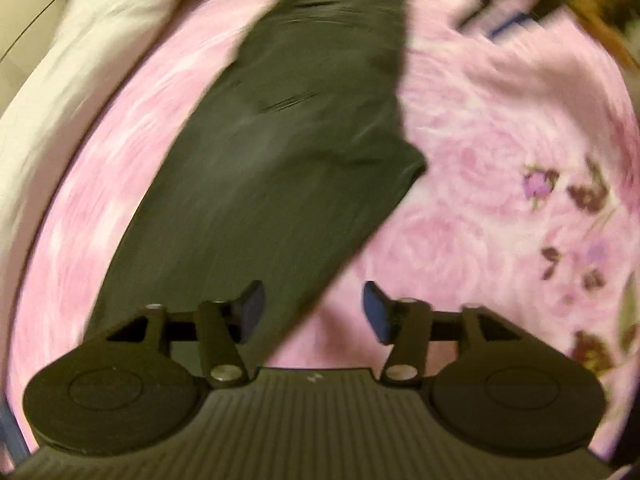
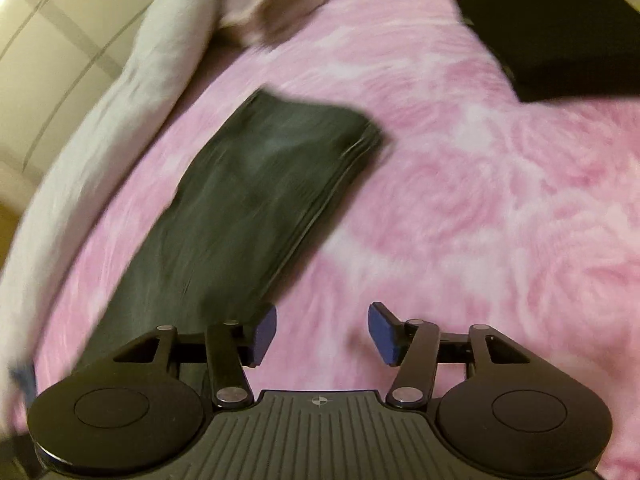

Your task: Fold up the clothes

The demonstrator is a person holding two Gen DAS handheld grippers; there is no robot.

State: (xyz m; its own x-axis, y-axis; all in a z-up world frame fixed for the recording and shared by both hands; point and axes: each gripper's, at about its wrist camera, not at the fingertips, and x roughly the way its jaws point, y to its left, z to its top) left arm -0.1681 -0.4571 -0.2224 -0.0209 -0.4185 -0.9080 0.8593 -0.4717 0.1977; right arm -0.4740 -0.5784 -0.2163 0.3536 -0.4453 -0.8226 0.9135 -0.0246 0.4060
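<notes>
Pink rose-patterned bedding (image 1: 500, 128) covers the bed and fills both views, with a pale cream blanket (image 2: 100, 128) bunched along its left edge. Left of centre lies the dark green garment (image 1: 288, 152), already folded into a long narrow strip that runs from near the tools toward the far side; in the right wrist view its stacked layers show along the right-hand edge. The left tool (image 1: 314, 312) hangs over the strip's near end, jaws spread with nothing between the pads, only cloth and bedding below them. The right tool (image 2: 322, 334) is likewise spread and empty, hovering just right of the strip's near end. Far to the right, a black folded item (image 2: 560, 36) rests well apart on the bedding.

By my reading, the lengthwise fold is done and both tools have let go. The next move likely calls for pinching the strip's near end at both corners and carrying it over to the far end, keeping the edges lined up.
</notes>
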